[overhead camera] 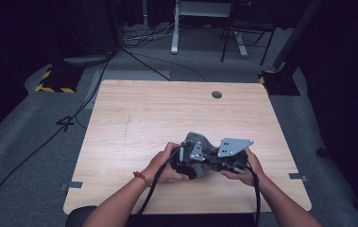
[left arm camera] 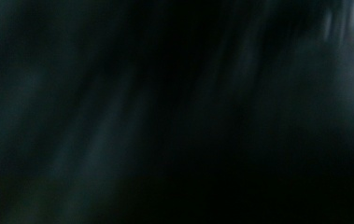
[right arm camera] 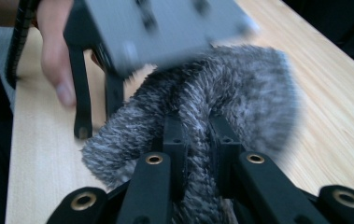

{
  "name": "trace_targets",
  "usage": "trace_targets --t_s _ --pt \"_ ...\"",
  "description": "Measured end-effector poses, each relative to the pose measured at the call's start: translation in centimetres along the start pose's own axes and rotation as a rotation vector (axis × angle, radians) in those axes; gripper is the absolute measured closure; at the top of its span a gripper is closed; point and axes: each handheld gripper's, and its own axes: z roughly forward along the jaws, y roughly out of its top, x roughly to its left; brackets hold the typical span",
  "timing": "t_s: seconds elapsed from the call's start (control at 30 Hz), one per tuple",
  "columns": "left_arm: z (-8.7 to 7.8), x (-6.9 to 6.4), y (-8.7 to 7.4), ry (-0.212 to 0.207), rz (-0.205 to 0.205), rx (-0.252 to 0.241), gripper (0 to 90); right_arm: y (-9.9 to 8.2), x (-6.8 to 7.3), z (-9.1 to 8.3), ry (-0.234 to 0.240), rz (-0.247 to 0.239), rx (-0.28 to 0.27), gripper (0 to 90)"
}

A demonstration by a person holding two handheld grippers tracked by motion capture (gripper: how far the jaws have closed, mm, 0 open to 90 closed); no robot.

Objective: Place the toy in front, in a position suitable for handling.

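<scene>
Table [overhead camera: 134, 118] bare wood, giving me room to work near its front edge. Grey fuzzy cloth [right arm camera: 240, 93] bunched there, lifted between both hands. My right gripper [right arm camera: 198, 135] pinches a fold to hold it taut; left gripper [overhead camera: 186, 161] closed, apparently on the cloth's other end.

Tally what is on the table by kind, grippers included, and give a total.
Grippers: 2 (left gripper, right gripper)
Grey fuzzy cloth: 1, pinched in the right gripper's jaws
Total: 3
</scene>
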Motion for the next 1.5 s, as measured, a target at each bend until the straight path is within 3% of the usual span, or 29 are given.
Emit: trace_targets --t_s 0.13,0.2,0.3,0.33,0.37,0.53,0.7,0.97,1.17,1.27,1.33,1.5 --pt "-0.2 0.0 -0.1 -0.001 -0.004 0.008 33.9 0.1 0.2 0.4 -0.023 -0.032 0.02 80.4" --pt "-0.5 0.3 -0.3 -0.001 -0.007 0.005 34.0 -0.4 -0.5 0.2 -0.043 -0.011 0.019 80.4" --pt "-1.2 0.5 -0.5 0.005 -0.011 -0.01 34.0 -1.5 -2.0 -0.4 -0.057 0.063 0.005 80.6" --pt "-1.2 0.5 -0.5 0.005 -0.011 -0.01 33.9 -1.5 -2.0 -0.4 -0.057 0.063 0.005 80.6" --pt "-2.1 0.8 -0.7 -0.008 -0.019 -0.047 34.0 -2.2 -2.7 -0.7 -0.079 0.09 0.017 80.8" --pt "-3.5 1.2 -0.9 -0.002 -0.03 -0.106 33.9 -2.8 -3.2 -0.9 -0.083 0.108 0.026 80.8" --pt "-4.1 1.3 -1.1 -0.006 -0.027 -0.141 33.9 -3.1 -3.0 -0.3 -0.037 0.126 0.023 80.8" --pt "-3.4 1.1 -1.3 -0.015 -0.006 -0.125 33.9 -2.7 -2.4 -0.4 -0.002 0.114 -0.014 80.9" --pt "-2.5 1.1 -1.3 -0.043 -0.009 -0.111 33.1 -2.7 -2.4 -1.0 0.055 0.135 -0.097 81.0" --pt "-2.0 0.6 -1.2 -0.02 0.02 -0.096 33.2 -2.5 -2.3 -0.9 0.086 0.14 -0.123 81.0" --pt "-1.7 0.6 -1.1 -0.024 0.035 -0.086 33.3 -2.1 -1.6 -0.8 0.072 0.103 -0.106 81.0" --pt "-1.3 0.7 -1.0 -0.038 0.025 -0.083 33.3 -1.6 -1.2 -0.7 0.069 0.094 -0.115 81.0"
